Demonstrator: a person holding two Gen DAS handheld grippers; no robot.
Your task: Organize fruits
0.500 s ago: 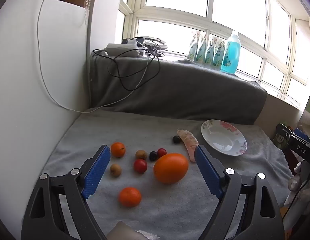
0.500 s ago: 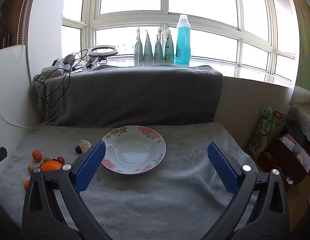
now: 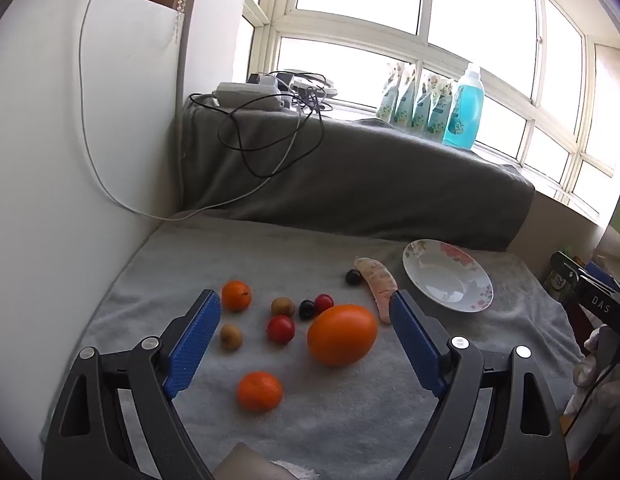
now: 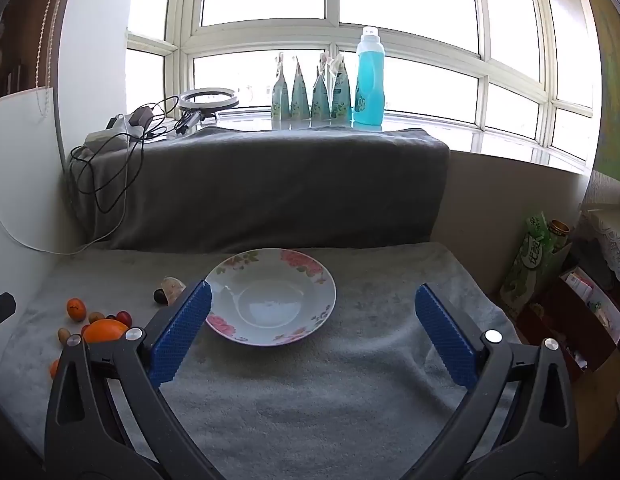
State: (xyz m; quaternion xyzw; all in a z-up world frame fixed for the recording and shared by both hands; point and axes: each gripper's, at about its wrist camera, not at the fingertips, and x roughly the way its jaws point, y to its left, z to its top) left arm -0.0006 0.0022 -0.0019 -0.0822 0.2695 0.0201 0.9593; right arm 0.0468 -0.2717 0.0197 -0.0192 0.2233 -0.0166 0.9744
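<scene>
Fruits lie on a grey towel: a large orange [image 3: 342, 334], two small tangerines [image 3: 259, 391] [image 3: 236, 295], two red cherry tomatoes [image 3: 281, 329], a dark grape [image 3: 307, 309], two brown longans [image 3: 231, 337], a peeled pomelo segment [image 3: 380, 285] and a dark fruit [image 3: 352, 277]. A floral plate [image 4: 272, 297] stands empty to the right. My left gripper [image 3: 305, 340] is open above the fruit cluster, the large orange between its fingers' span. My right gripper [image 4: 312, 336] is open and empty, just before the plate. The fruits also show at the right wrist view's left edge [image 4: 105, 330].
A grey-draped ledge [image 4: 261, 184] with cables and a power strip [image 3: 249, 94] backs the towel. A blue detergent bottle [image 4: 370, 80] and pouches stand on the sill. A white board [image 3: 69, 160] walls the left. Boxes and packets [image 4: 550, 264] stand at the right.
The left gripper has edged slightly forward and down towards the fruits. The right gripper has barely moved.
</scene>
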